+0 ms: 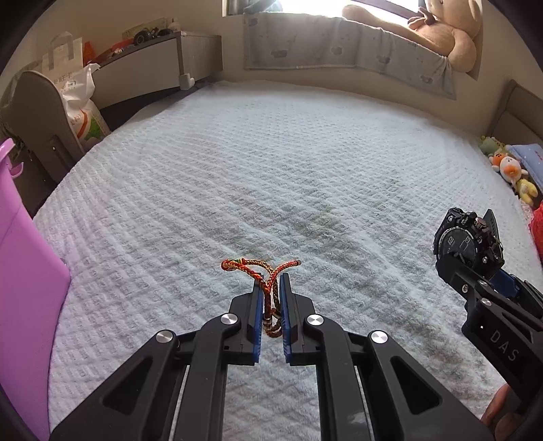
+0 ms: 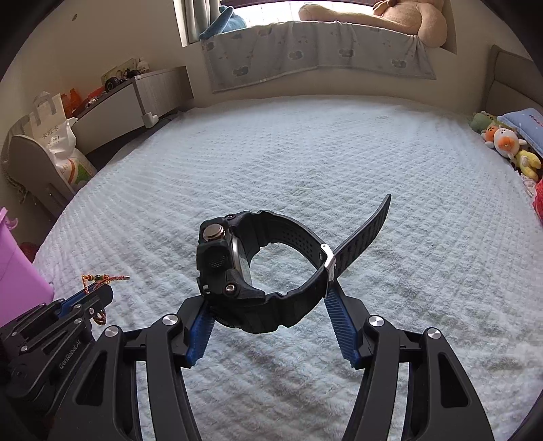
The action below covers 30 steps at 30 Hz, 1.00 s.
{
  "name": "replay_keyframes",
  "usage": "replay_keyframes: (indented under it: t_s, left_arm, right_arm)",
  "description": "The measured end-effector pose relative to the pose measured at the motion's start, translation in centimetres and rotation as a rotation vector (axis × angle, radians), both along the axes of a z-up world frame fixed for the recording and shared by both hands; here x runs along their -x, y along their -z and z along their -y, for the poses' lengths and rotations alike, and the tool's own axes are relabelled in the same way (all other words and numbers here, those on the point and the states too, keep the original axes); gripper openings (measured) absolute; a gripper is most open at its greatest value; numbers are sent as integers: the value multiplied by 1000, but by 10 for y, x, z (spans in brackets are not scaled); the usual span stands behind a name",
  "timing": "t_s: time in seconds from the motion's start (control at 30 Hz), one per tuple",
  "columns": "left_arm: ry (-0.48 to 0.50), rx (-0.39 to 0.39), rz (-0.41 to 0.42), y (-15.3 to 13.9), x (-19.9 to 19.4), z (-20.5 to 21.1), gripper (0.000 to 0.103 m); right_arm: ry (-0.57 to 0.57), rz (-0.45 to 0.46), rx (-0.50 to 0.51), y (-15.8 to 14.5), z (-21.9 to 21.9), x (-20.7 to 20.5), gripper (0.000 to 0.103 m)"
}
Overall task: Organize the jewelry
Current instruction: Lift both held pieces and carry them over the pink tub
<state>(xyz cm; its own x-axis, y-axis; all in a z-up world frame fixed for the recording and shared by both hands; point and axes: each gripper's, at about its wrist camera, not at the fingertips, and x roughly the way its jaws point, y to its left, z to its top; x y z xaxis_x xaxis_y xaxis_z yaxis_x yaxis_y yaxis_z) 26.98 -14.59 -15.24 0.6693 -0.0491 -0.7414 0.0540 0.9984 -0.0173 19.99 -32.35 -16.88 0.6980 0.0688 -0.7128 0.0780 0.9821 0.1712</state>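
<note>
My left gripper is shut on a braided red, orange and green cord bracelet, held above the white bed cover; its ends stick out past the fingertips. It also shows in the right wrist view at the lower left. My right gripper is shut on a black sports watch, gripping the case on the left and the strap near the silver buckle on the right. The watch also shows in the left wrist view at the right, its dial facing the camera.
A purple plastic box stands at the left edge of the bed. The white textured bed cover spreads ahead. Small plush toys and a blue pillow lie at the right. A big teddy bear sits on the window ledge.
</note>
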Motion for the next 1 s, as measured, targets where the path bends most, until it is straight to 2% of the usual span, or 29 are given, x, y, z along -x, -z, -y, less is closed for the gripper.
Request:
replay_keyframes:
  t_s: [0.27, 0.5, 0.67, 1.0]
  left_arm:
    - [-40, 15, 9, -38, 32, -12, 10]
    - [-88, 25, 22, -88, 62, -32, 10]
    - [-141, 34, 27, -130, 85, -48, 10]
    - [-313, 17, 22, -207, 136, -95, 10]
  right_arm:
    - [-41, 20, -3, -43, -11, 21, 59]
    - [-110, 39, -1, -94, -31, 41, 59]
    - [-189, 37, 23, -131, -53, 51, 59]
    - [-390, 60, 26, -214, -94, 80, 59]
